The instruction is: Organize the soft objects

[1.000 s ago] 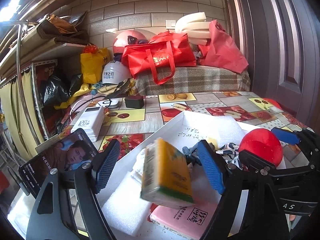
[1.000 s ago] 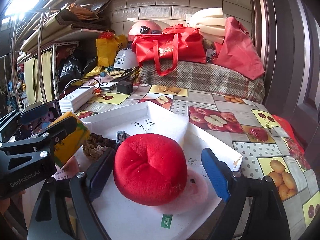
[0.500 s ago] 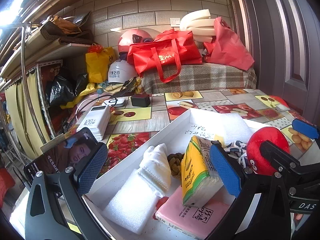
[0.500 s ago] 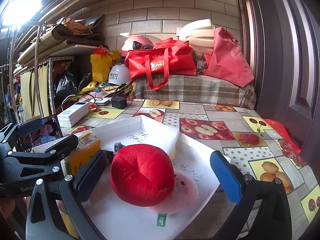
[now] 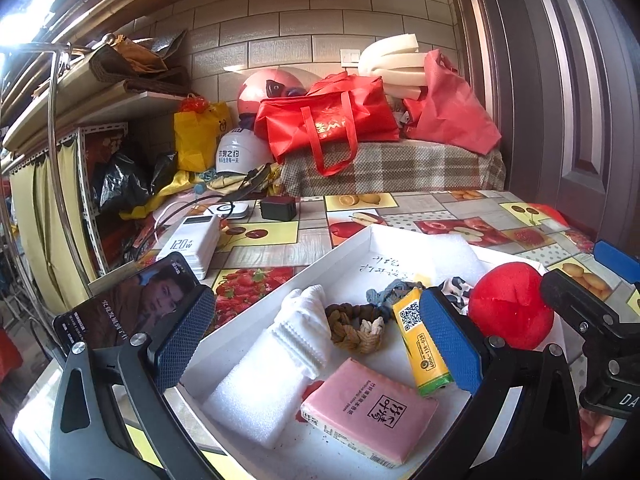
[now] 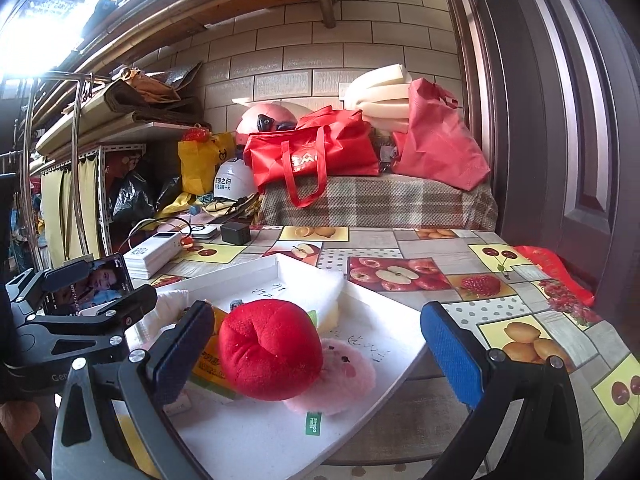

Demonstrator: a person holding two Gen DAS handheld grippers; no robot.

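A shallow white tray holds a white foam sheet, a folded white cloth, a braided rope, a yellow tissue pack and a pink tissue pack. My left gripper hangs open over them and touches none. At the tray's right side a red plush ball rests against a pink plush on the tray's white board. My right gripper is open, its pads wide on either side of the ball and clear of it.
On the fruit-print tablecloth to the left stand a phone playing video, a white power bank and a black charger. Red bags, helmets and foam rolls pile up on a plaid-covered ledge behind. A door closes off the right.
The yellow tissue pack left my left gripper and now lies flat in the tray. Both grippers opened wider. The right one drew back a little from the red ball.
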